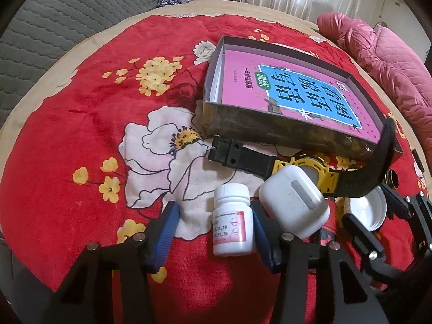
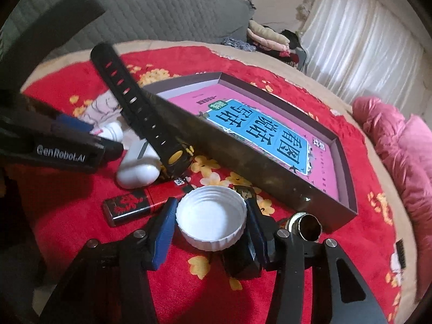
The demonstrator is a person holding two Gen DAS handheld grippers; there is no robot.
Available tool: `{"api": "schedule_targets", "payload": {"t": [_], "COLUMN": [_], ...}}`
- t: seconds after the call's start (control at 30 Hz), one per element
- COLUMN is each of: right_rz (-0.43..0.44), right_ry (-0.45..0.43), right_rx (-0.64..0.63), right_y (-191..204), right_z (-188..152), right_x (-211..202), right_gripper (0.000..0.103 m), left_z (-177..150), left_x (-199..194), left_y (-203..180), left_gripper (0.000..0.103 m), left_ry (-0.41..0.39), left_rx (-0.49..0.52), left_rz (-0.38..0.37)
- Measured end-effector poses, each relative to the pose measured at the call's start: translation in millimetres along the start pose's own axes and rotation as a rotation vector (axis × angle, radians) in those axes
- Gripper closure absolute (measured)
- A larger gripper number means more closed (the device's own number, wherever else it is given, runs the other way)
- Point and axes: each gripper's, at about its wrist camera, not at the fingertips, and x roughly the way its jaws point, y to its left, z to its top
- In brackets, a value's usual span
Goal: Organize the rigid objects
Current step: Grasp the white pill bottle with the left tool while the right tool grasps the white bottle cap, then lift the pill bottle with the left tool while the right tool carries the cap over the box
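Your left gripper (image 1: pixel 214 232) fingers straddle the white bottle (image 1: pixel 232 220) without pinching, your right gripper (image 2: pixel 209 222) fingers pinch the white cap (image 2: pixel 212 217), and the box (image 2: pixel 302 178) awaits at two o'clock.

A red flowered blanket (image 1: pixel 81 140) fills the middle. Grey quilted bedding (image 1: pixel 67 13) sits upper left, white curtains (image 2: pixel 364 48) upper right, a pink padded jacket (image 1: pixel 383 62) far right.

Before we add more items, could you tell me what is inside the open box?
A pink book with a blue title panel lies flat inside the box. Anything beneath the book is hidden.
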Motion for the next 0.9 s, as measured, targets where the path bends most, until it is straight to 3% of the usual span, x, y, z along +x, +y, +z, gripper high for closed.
{"api": "schedule_targets", "payload": {"t": [0.5,0.9], "right_rz": [0.007,0.002], "right_ry": [-0.055,-0.097], "right_rx": [0.091,0.150], "right_y": [-18,-33], "right_z": [4,5], "right_x": [-20,-33], "right_gripper": [0.051,0.051], "left_z": [-3,1], "left_x": [-5,-25], "left_y": [8,11], "left_gripper": [0.075,0.076], "left_ry": [0.022,-0.043], "left_rx": [-0.004,-0.058], "left_rz": [-0.045,-0.131]}}
